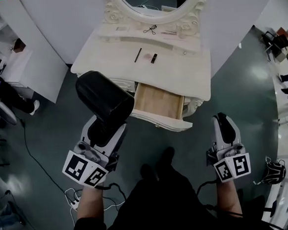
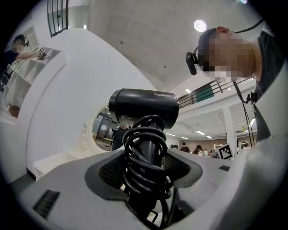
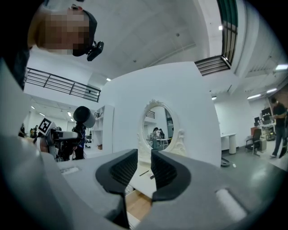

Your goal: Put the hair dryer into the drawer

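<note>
A: L gripper (image 2: 145, 167)?
B: Fingers (image 2: 111, 173) clamped on hair dryer (image 1: 103, 101) handle, cord wound round it. Dryer's up in the air, just left of the open drawer (image 1: 159, 103), not in it.
A: R gripper (image 1: 224, 125)?
B: Fingers nearly together, narrow gap, nothing btwn. Right of drawer, clear of counter (image 1: 180, 72).

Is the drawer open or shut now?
Open. The drawer is pulled out from the table front, and its wooden bottom shows. The dryer, in the left gripper, is outside it.
</note>
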Demonstrator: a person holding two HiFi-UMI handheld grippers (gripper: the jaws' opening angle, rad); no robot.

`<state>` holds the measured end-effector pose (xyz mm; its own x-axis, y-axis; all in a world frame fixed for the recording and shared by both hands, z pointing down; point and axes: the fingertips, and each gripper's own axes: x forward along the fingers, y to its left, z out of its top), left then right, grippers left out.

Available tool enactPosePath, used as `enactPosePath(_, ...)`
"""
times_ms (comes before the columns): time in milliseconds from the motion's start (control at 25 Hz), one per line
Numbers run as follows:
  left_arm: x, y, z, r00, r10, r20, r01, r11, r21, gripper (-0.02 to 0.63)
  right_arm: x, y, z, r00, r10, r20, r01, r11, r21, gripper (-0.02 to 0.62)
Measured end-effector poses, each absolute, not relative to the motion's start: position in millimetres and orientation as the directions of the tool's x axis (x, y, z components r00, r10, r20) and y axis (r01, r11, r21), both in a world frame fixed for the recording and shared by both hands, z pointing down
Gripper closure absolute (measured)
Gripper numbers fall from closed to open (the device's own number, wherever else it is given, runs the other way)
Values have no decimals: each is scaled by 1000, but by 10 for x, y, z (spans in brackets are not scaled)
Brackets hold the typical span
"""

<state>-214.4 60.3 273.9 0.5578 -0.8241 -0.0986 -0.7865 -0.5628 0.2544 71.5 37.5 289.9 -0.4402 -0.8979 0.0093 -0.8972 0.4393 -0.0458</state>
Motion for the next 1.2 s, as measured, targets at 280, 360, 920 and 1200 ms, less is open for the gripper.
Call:
enactPosePath(280, -1908, 60, 2810, 542, -840, -26, -822, -536, 193, 348, 812, -266, 2970, -495, -869, -14, -864, 494, -92, 503)
enactPosePath(360, -1816, -117, 2834, 535, -845, 6, -833, -527, 169, 348, 877, -451, 2983, -509, -861, -12, -856, 507, -104, 503)
enactPosePath(920, -1140, -942, 3509, 636, -730, 251, -766, -636, 94, 350, 1357, -1172, 3241, -523, -852, 23, -842, 512, -171, 509)
enactPosePath(1200, -1057, -1381, 3992, 737, -581, 345, -647, -755, 110, 350, 1400, -1395, 3417, -421, -904, 75, -898, 403, -176, 512)
